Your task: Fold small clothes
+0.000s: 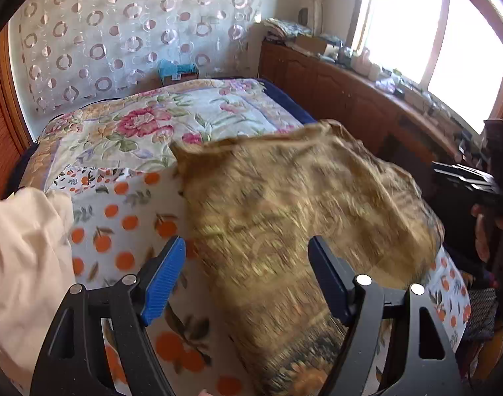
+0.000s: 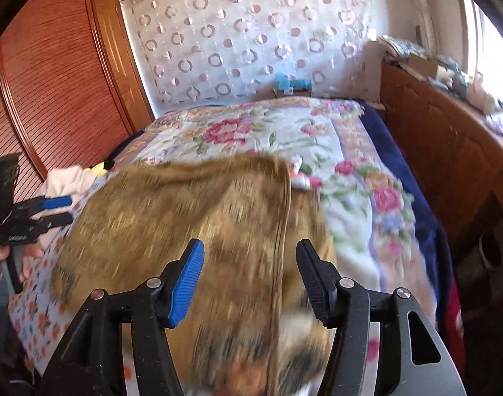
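Nearest the left wrist camera, the left gripper [image 1: 246, 277] has its two fingers spread wide apart, with nothing between them. Just beyond and beneath its fingertips lies the tan, patterned fabric garment [image 1: 301, 217], blurred, spread over the white bedsheet printed with oranges [image 1: 126, 227]. The garment reaches from between the fingers away to the far right. To the left of the left finger, close by, sits a heap of pale cream cloth [image 1: 23, 257]. Off to the right of this gripper, the right gripper [image 1: 466, 181] shows at the frame's edge with a hand below it.

From the right wrist camera, the right gripper [image 2: 250, 277] also stands with its fingers well apart and grips nothing. The same tan garment [image 2: 192, 217] lies under and ahead of the fingertips, a folded edge running forward between them. To the far left, the left gripper [image 2: 50, 211] shows with its fingers apart beside pale cloth.

Farther ahead of both grippers stretches a floral quilt with pink roses [image 2: 251, 132]. Beyond it hangs a sheer white curtain with ring patterns [image 2: 251, 33]. A reddish wooden louvred wardrobe [image 2: 53, 82] stands to the left, and a brown wooden cabinet [image 2: 433, 138] to the right.
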`<state>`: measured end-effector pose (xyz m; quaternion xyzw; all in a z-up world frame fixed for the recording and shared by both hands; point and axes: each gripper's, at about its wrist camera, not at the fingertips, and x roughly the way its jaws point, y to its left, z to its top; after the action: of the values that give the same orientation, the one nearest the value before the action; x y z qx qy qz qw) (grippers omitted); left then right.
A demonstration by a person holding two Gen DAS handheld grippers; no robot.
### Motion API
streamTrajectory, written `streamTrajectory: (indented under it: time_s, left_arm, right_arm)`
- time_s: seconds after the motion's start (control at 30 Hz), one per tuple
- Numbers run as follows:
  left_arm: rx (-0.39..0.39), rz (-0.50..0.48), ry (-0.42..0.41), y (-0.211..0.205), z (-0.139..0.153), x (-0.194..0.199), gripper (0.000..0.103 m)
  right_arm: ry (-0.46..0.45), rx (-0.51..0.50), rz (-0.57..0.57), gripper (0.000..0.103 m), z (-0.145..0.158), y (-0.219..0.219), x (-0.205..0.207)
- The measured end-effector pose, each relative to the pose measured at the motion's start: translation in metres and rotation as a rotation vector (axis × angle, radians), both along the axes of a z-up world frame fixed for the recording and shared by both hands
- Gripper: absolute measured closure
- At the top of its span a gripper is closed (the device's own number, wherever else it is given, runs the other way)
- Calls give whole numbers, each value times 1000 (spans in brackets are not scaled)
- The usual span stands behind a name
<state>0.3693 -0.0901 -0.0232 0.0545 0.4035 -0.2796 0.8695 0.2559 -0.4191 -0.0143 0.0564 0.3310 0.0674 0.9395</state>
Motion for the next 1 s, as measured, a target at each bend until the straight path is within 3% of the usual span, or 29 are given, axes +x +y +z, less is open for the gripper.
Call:
streamTrajectory:
  time_s: [0.1, 0.23, 0.7, 1.0]
  left_arm:
    - [48, -3, -18, -12, -5, -15, 26]
    - [54, -11, -10, -22, -11, -27, 26]
    - [160, 10, -17, -52, -49, -50, 26]
    - [110, 53, 3, -48, -55, -50, 25]
  right_arm:
    - [15, 17, -4, 42, -9, 2, -25]
    - [21, 16, -24, 40, -16, 5, -47]
    - [102, 51, -44, 38, -35, 10, -65]
    - [127, 108, -59, 36, -44, 10, -61]
